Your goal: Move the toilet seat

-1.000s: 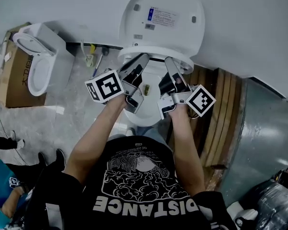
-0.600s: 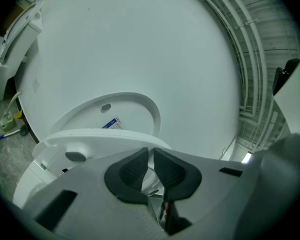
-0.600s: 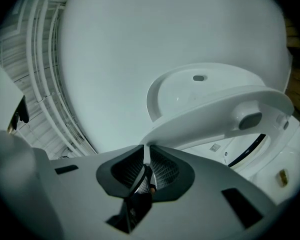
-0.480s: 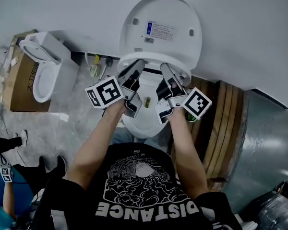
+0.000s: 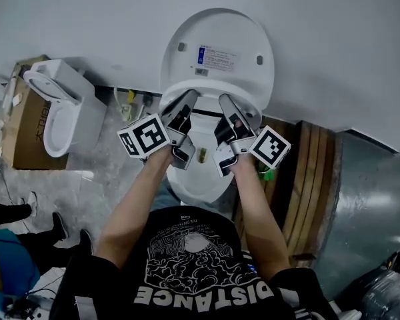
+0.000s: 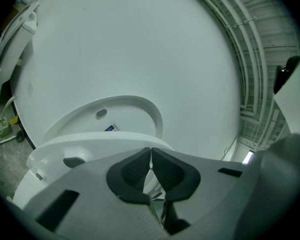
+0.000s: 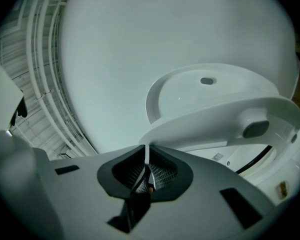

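Both jaws just closing, toilet seat point(image 7: 215, 116) edge between

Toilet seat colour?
Plain white. The toilet seat shows best in the right gripper view.

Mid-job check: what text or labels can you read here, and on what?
"DISTANCE": black T-shirt, upside down in the head view.
Sticker on the raised toilet lid: too small to read.
Print on the cardboard box: blurred, unreadable.
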The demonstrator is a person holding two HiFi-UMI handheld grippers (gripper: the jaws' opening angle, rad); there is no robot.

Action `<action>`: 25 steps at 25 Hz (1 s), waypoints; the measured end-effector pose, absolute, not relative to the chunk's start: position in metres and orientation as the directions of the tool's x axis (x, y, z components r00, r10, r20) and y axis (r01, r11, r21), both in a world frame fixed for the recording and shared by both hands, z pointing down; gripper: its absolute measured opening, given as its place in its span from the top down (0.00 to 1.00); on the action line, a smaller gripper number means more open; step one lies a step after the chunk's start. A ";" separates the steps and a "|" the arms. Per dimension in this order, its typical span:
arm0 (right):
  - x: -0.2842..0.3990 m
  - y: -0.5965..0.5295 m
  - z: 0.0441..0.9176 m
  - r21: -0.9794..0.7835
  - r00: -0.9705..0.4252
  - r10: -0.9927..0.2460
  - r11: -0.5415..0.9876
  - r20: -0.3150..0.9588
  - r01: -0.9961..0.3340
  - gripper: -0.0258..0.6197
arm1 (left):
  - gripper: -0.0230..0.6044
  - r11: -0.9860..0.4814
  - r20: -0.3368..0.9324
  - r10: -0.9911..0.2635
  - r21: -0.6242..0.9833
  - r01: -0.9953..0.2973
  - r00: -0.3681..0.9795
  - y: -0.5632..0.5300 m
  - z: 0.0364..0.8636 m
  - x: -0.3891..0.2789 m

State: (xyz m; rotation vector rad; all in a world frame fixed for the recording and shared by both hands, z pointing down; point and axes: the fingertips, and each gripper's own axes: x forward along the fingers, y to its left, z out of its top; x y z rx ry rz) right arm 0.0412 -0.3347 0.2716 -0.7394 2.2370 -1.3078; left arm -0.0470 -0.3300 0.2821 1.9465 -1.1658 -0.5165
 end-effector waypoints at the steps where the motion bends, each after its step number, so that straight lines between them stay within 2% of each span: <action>1: 0.040 -0.343 0.274 -0.886 -0.759 -0.644 0.405 -0.102 -0.225 0.90 | 0.92 -0.259 0.056 -0.867 0.797 -0.546 0.494 -0.339 0.285 -0.048; 25: 0.040 -0.397 0.257 -0.858 -0.696 -0.702 0.444 -0.154 -0.259 0.91 | 0.94 -0.346 0.025 -0.828 0.764 -0.545 0.560 -0.393 0.269 -0.047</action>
